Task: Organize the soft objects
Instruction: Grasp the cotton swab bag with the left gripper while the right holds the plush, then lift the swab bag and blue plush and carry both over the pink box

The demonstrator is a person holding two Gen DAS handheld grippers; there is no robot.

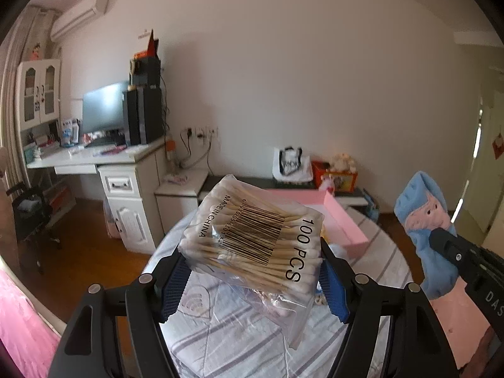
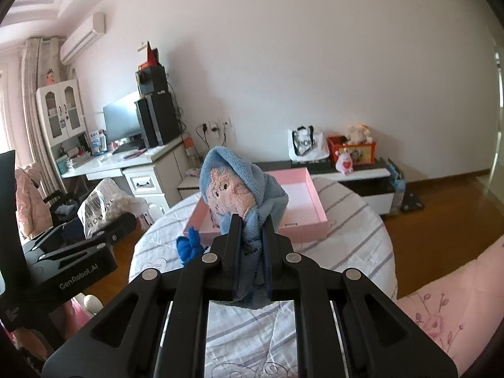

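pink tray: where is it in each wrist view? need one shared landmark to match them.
Left wrist: pink tray right of centre, partly hidden behind the cotton swab pack held in the left gripper.
Right wrist: centre, behind the blue towel clamped in the right gripper.
Shared landmark: white tote bag by the wall.

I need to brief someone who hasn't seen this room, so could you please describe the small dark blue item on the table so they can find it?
Start at the round table with the striped white cloth, then find the shallow pink tray on it. Just off the tray's near left corner lies a dark blue knotted fabric piece, far deeper in colour than the pale blue towel in the right gripper's fingers.
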